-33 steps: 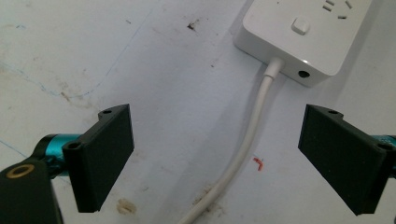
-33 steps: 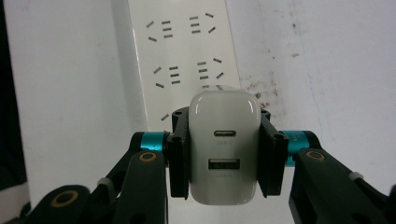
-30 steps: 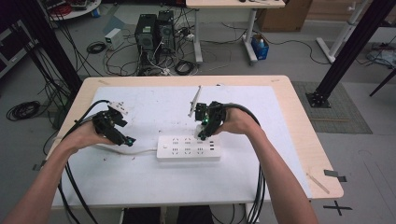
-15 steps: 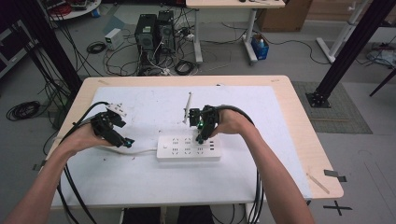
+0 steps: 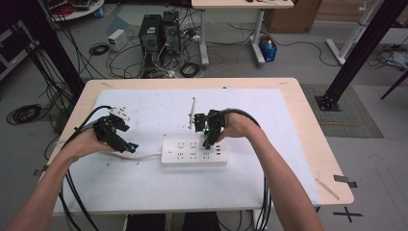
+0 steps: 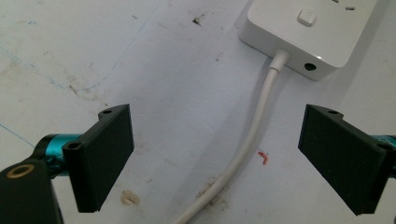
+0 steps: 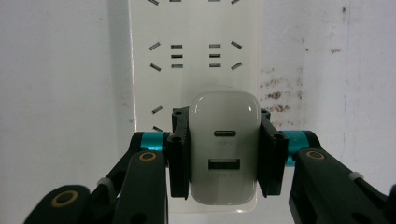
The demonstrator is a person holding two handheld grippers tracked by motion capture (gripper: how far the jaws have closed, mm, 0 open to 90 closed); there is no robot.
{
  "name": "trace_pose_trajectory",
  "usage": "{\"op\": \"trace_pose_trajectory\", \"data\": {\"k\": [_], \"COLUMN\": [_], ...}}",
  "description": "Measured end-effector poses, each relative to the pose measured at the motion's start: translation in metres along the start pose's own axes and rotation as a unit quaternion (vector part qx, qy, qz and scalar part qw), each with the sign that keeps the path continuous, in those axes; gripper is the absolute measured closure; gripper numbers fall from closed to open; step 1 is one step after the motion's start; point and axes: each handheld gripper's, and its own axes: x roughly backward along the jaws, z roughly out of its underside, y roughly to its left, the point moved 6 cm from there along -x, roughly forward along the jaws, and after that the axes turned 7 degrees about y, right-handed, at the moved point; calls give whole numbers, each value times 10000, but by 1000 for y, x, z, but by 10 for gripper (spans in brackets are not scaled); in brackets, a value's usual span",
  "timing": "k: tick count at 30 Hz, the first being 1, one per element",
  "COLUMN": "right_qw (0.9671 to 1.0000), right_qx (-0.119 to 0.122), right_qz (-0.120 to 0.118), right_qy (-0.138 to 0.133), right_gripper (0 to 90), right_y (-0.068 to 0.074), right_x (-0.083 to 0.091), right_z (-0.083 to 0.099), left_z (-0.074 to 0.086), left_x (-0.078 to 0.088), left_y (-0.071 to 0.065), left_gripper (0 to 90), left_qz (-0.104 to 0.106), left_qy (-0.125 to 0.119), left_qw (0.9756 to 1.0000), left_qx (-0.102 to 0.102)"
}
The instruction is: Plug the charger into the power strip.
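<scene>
A person at a desk (image 5: 298,120) worked a white charger (image 7: 224,147) toward a white power strip (image 5: 192,153), the right gripper (image 5: 210,131) clenched on the charger's two flat sides, its port face turned up to the camera. The apparent step was plugging the charger into the strip. To do it well, the charger would have needed to be held square over one set of slots and pressed straight down without rocking, since the prongs were hidden beneath its body and could not be checked by eye. In the right gripper view the charger sat between the jaws directly above the near end of the strip, with further rows of sockets (image 7: 195,55) running away beyond it. Whether the prongs had already entered the slots could not be told.

The left gripper (image 5: 118,137) hung released just off the strip's cord end, jaws spread wide on either side of the white cord (image 6: 254,135), touching nothing. The cord ran between them to the strip's end, beside its switch (image 6: 306,17). Closing that gripper on the cord or bracing the strip's end would likely have kept the strip from sliding under the push. A thin white stick (image 5: 192,111) lay on the desk just beyond the right gripper.
</scene>
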Motion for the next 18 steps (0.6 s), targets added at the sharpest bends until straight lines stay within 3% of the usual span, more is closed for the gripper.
{"op": "trace_pose_trajectory", "data": {"k": [18], "right_qw": [9999], "right_qx": [103], "right_qz": [-40], "right_qy": [11], "right_gripper": [627], "right_y": [-1], "right_x": [-9], "right_z": [0], "left_z": [-1], "left_x": [4], "left_y": [-5], "left_gripper": [105], "left_qz": [-57], "left_qy": [-134], "left_qw": [9999], "left_qx": [2]}}
